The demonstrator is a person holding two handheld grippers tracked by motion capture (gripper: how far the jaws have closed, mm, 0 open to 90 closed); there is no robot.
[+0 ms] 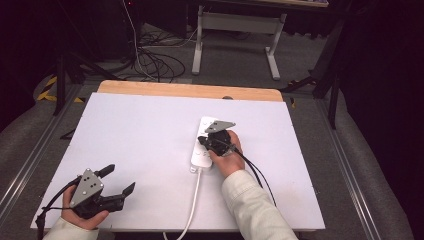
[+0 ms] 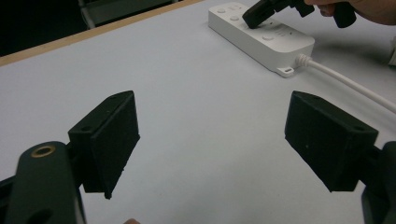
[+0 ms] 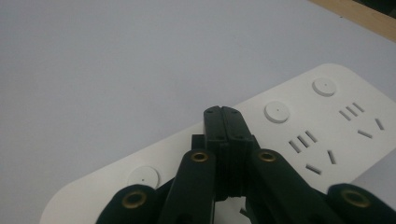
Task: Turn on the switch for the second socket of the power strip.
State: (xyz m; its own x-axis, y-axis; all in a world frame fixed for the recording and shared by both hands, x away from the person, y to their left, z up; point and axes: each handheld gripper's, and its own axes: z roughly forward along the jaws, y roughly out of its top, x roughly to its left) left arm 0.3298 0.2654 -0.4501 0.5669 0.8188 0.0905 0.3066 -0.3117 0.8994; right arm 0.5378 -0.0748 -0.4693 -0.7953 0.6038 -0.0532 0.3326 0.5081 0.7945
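Note:
A white power strip [image 1: 199,157] lies near the middle of the white tabletop [image 1: 145,130], its white cord [image 1: 192,205] running to the near edge. My right gripper [image 1: 205,142] is shut, with nothing between its jaws, and its tips rest on the strip's top. In the right gripper view the closed tips [image 3: 223,113] sit on the power strip [image 3: 327,135] between two round buttons [image 3: 277,112]; whether a button lies under them is hidden. My left gripper [image 1: 118,180] hovers open at the near left corner. In the left gripper view the left gripper [image 2: 212,112] frames bare table, with the power strip [image 2: 275,46] farther off.
A strip of wood [image 1: 190,90] shows along the table's far edge. Beyond it, cables [image 1: 155,62] lie on the floor and a white table frame [image 1: 235,30] stands. Metal rails [image 1: 350,165] run along both sides of the table.

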